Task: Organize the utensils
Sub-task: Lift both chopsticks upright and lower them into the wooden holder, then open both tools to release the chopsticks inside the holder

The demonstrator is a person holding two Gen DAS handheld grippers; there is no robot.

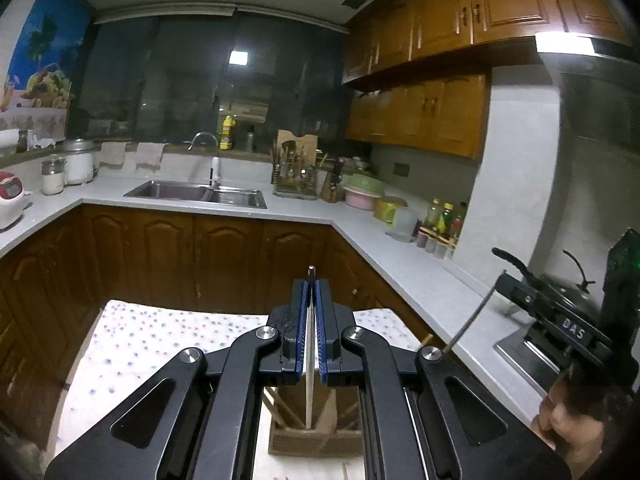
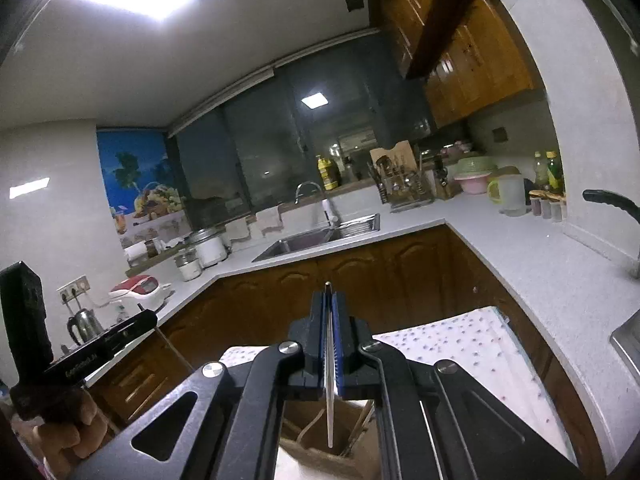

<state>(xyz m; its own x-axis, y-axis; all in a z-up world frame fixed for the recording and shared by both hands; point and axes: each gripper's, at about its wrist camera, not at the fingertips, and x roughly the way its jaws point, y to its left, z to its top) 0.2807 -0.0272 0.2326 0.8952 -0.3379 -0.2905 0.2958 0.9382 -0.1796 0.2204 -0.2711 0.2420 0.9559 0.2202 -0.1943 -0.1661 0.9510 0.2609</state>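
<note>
Your left gripper [image 1: 311, 284] and right gripper [image 2: 329, 300] each clamp a thin utensil above the wooden holder [image 1: 316, 438].

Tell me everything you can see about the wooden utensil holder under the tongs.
The wooden utensil holder is a brown box that looks like plain wood, open at the top, with inner dividers. It stands upright on the dotted cloth, directly below both tongs. A few wooden sticks lean inside. The thin pale utensil clamped in the left tongs points down into it; whether it touches is unclear. Its lower part is cut off.
</note>
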